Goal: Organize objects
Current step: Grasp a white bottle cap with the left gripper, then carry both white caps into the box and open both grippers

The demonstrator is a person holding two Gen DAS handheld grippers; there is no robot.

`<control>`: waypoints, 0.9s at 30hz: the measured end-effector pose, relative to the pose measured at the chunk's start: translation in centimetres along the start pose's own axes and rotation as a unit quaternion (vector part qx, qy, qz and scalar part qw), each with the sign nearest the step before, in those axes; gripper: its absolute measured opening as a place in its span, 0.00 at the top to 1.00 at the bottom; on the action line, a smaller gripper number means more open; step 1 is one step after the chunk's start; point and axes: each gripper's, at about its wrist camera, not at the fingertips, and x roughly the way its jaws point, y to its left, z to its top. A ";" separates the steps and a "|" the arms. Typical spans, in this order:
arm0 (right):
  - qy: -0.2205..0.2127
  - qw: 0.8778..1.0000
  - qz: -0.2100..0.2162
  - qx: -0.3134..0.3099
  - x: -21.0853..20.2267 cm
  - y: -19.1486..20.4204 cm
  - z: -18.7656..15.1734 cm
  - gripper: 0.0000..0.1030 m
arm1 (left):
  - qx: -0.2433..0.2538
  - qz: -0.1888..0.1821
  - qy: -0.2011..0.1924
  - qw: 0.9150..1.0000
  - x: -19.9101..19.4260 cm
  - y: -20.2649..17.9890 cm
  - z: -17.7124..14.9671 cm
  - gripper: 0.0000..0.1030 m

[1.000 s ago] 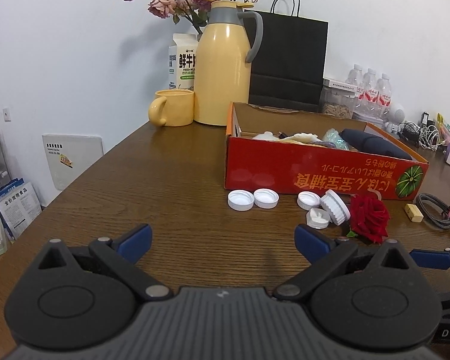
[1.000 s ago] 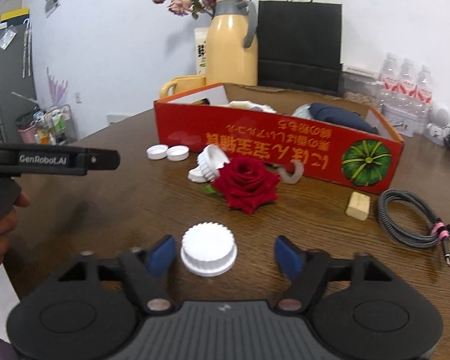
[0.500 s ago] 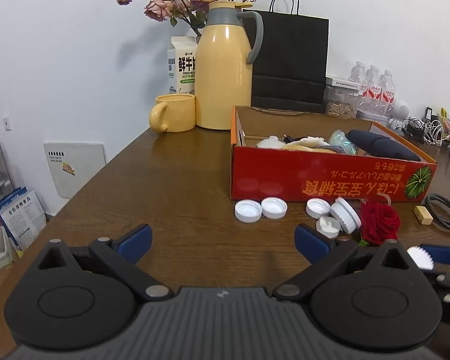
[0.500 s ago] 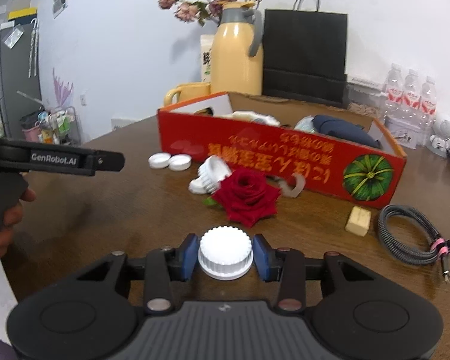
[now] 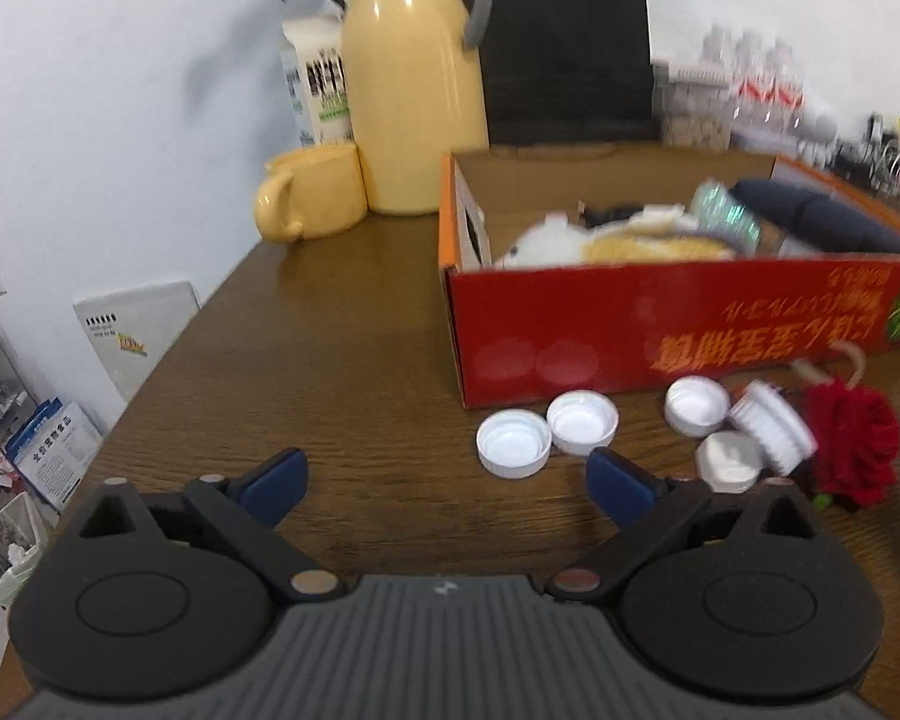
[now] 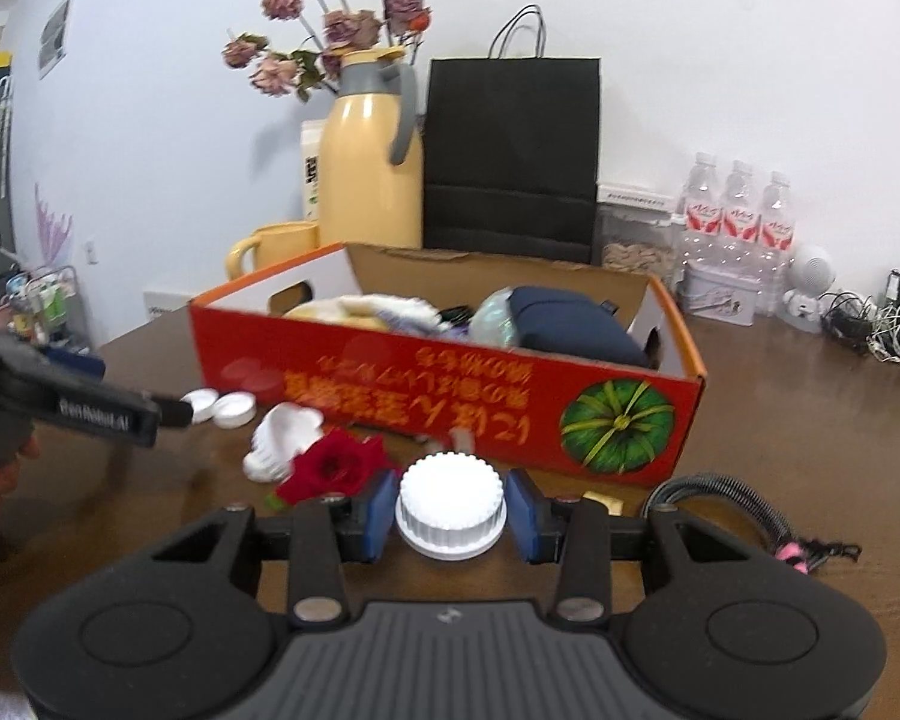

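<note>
While the left gripper (image 5: pixel 444 483) hangs low over the desk (image 5: pixel 342 372) with nothing between its pads, its jaws stand wide, having just closed slightly. The nearest loose items, two white bottle caps (image 5: pixel 546 432), lie ahead and to the right of its right finger, touching each other just before the near wall of the red carton (image 5: pixel 660 324). More caps and a red rose (image 5: pixel 852 450) follow to the right along that wall.

The right gripper (image 6: pixel 450 513) clamps a white ribbed cap (image 6: pixel 450 507) upright between its blue pads. The carton's open top lies directly ahead and above the cap's level; the cap appears raised off the desk, though blur leaves this uncertain. The right hand is therefore the nearer to a deposit. The left gripper points moderately downward toward the cap pair; the right gripper points forward at the carton's near wall.
</note>
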 end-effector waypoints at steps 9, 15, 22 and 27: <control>0.002 1.000 -0.001 0.013 1.3 -0.7 0.1 0.62 | -0.019 -0.055 -0.016 0.998 0.9 0.0 0.1 0.60; -0.003 1.000 -0.003 0.012 1.3 -0.5 -0.1 0.62 | -0.034 -0.073 -0.028 0.996 0.4 0.3 -0.1 0.72; -0.017 1.000 -0.003 0.013 0.9 -0.5 0.2 0.62 | -0.059 -0.061 -0.072 0.994 -1.7 0.8 0.0 0.72; -0.036 0.999 0.003 0.011 0.3 -0.3 1.2 0.62 | -0.084 -0.067 -0.114 0.988 -3.7 0.8 0.8 0.72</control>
